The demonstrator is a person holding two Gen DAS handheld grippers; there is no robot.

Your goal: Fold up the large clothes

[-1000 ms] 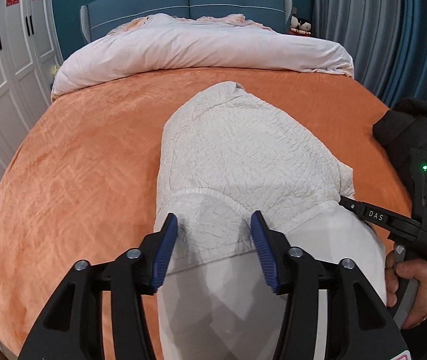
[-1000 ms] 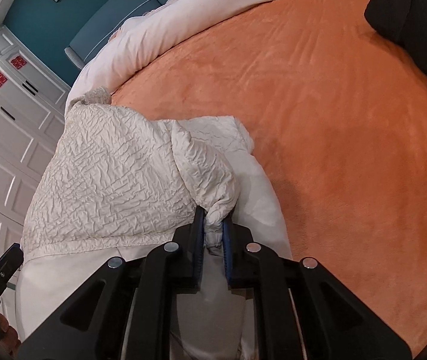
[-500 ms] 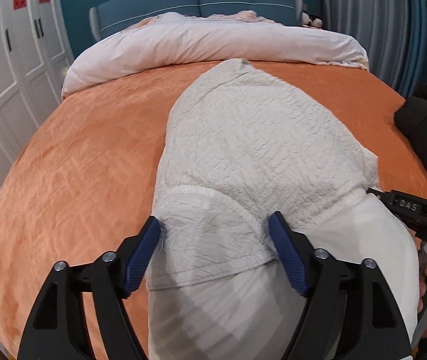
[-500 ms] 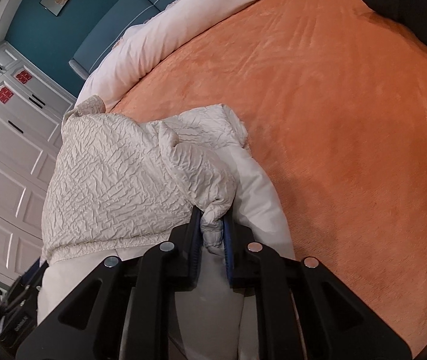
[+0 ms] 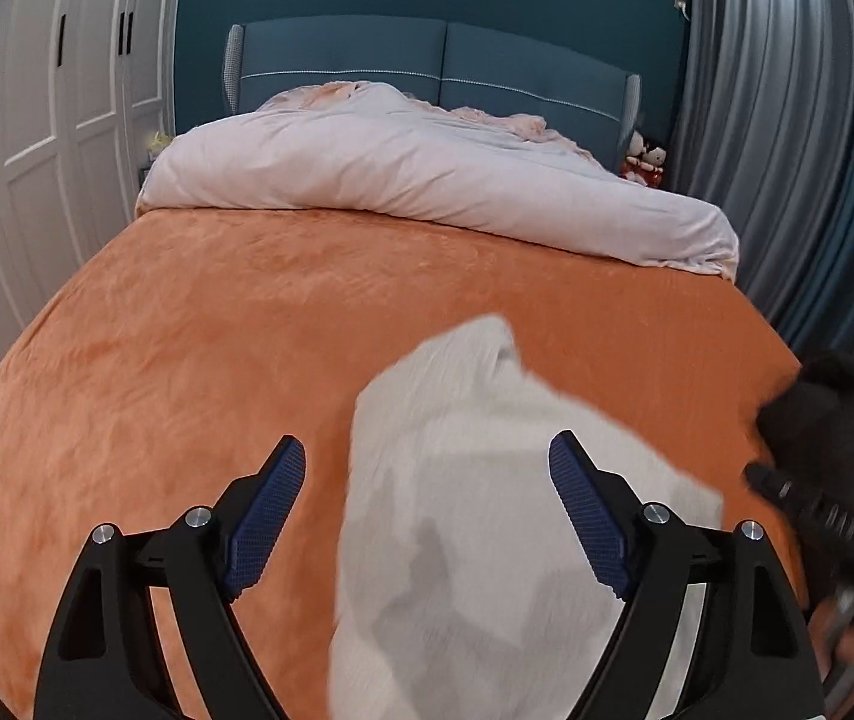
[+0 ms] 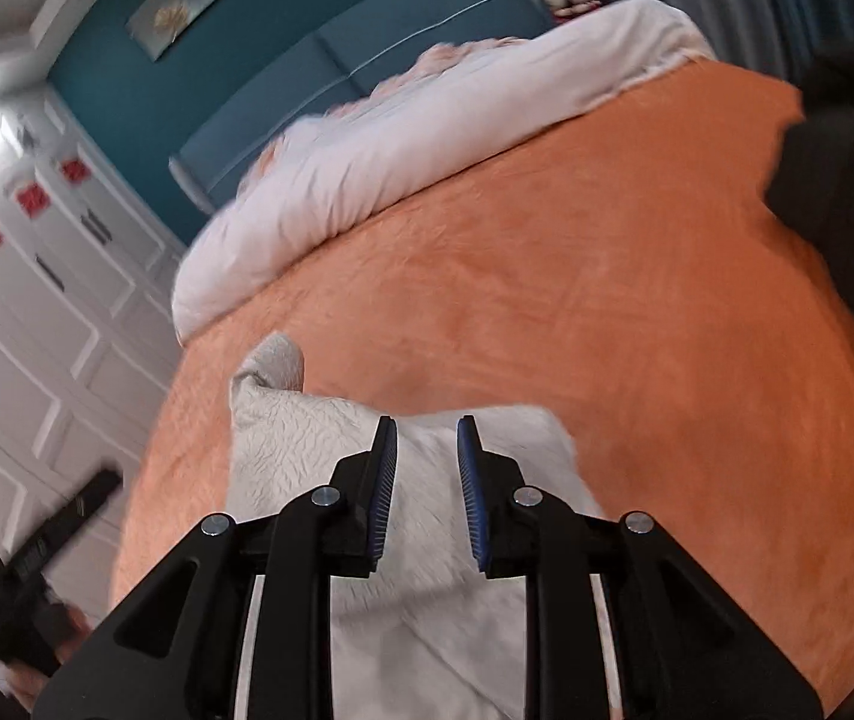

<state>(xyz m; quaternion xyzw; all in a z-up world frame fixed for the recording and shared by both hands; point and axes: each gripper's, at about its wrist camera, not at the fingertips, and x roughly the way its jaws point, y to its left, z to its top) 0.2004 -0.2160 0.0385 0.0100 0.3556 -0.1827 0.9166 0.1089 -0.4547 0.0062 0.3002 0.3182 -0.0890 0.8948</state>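
A cream crinkled garment point(image 5: 475, 480) lies folded on the orange bedspread point(image 5: 187, 360), blurred in the left wrist view. My left gripper point(image 5: 427, 474) is wide open and empty, raised above the garment's near part. In the right wrist view the garment point(image 6: 307, 438) lies below my right gripper point(image 6: 427, 450), whose jaws stand apart with nothing between them. The left gripper's body point(image 6: 37, 552) shows at the lower left of the right wrist view.
A pale rolled duvet point(image 5: 427, 180) lies across the bed's head before the blue headboard point(image 5: 427, 60). A black garment point(image 5: 835, 420) sits at the bed's right edge. White wardrobes point(image 5: 37, 120) stand on the left, grey curtains point(image 5: 787, 120) on the right.
My right gripper has let go of the garment's fold and opened. Both grippers have lifted and pulled back. The left jaws have opened wider. The garment now lies shorter on the bed.
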